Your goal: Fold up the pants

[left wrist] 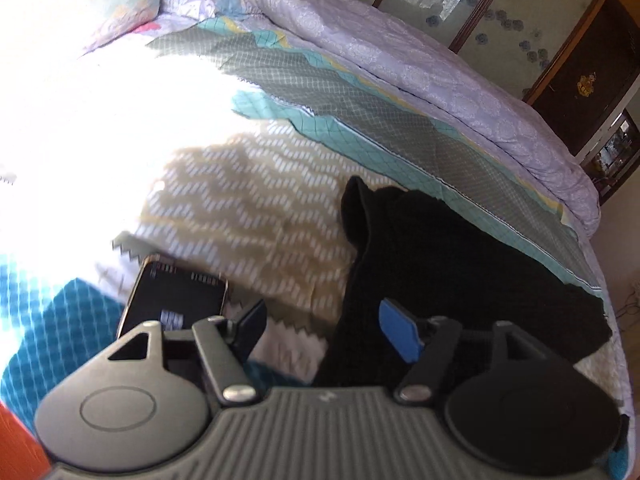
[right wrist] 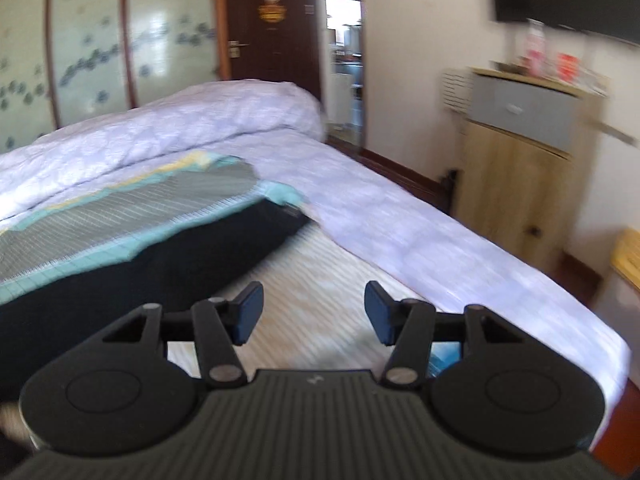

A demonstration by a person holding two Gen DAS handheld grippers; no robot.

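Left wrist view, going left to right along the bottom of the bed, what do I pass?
Blue quilted fabric → black phone → zigzag-patterned bedspread → black pants.

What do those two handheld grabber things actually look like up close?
Both look alike: a ribbed dark grey body with a small pale mark at its front edge, two round black discs at the sides, and black linkage bars with silver pivot pins. Each ends in two flat pads. On the left gripper one pad is bright blue; on the right gripper both look dark navy. No cables or sleeves show.
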